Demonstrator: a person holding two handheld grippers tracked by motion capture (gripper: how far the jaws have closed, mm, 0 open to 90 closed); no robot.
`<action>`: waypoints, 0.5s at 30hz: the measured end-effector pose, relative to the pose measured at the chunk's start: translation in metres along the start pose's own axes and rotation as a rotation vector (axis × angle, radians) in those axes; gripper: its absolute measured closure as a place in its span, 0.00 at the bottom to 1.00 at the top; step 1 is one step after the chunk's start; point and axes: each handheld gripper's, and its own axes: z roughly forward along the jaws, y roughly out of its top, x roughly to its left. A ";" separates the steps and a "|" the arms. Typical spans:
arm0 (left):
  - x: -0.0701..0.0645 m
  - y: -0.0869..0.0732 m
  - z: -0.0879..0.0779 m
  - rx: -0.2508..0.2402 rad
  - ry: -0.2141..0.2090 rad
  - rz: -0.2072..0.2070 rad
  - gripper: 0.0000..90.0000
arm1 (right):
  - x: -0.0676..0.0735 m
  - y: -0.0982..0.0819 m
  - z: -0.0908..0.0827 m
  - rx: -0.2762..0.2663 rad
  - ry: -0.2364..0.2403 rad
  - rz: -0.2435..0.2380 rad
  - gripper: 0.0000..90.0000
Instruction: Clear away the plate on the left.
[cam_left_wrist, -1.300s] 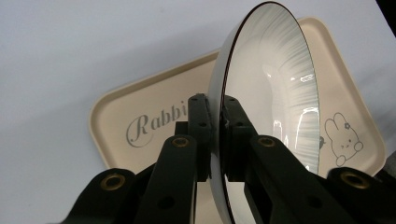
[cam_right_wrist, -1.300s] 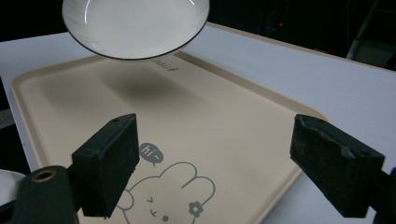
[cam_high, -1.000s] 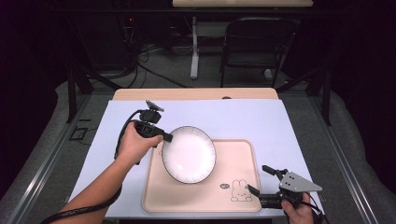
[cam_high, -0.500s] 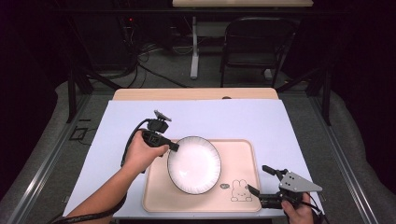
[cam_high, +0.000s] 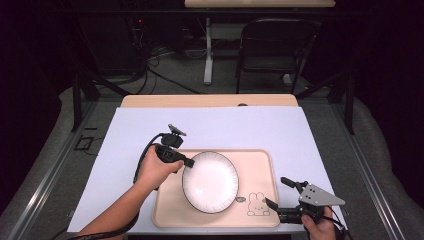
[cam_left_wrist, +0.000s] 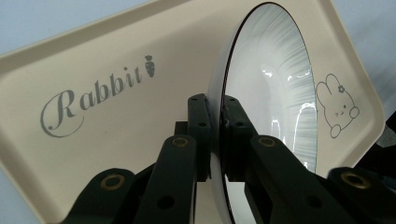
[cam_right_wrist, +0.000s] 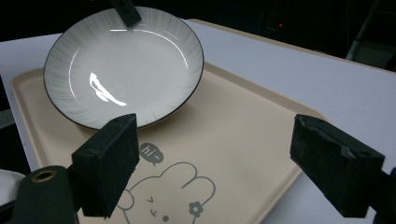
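Observation:
A white plate (cam_high: 211, 182) with a dark rim and fine grey streaks is held over the cream rabbit tray (cam_high: 260, 165). My left gripper (cam_high: 187, 162) is shut on the plate's left rim. In the left gripper view the pads (cam_left_wrist: 198, 121) pinch the rim of the plate (cam_left_wrist: 275, 93), with the left gripper (cam_left_wrist: 215, 107) above the tray (cam_left_wrist: 116, 130). The plate (cam_right_wrist: 123, 65) sits tilted in the right gripper view; I cannot tell if it touches the tray (cam_right_wrist: 243, 135). My right gripper (cam_high: 275, 191) stands open at the tray's near right corner, and nothing lies between the jaws of the right gripper (cam_right_wrist: 224, 163).
The tray lies on a pale sheet (cam_high: 125, 140) that covers the table, with a wooden strip (cam_high: 210, 101) at the far edge. Beyond the table are a dark chair (cam_high: 277, 47), a table leg and floor cables.
The left hand has carried the plate toward the near side and lower over the tray. The right gripper has stayed where it was.

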 end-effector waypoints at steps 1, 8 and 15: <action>0.000 0.000 0.001 0.003 -0.002 0.000 0.94 | 0.000 0.000 0.000 0.000 0.000 -0.001 0.16; 0.002 -0.004 0.008 0.008 -0.006 -0.006 0.93 | 0.000 0.000 0.000 0.000 0.001 -0.001 0.17; 0.007 -0.007 0.010 0.005 -0.013 -0.023 0.94 | 0.000 0.000 0.000 0.000 0.001 -0.001 0.16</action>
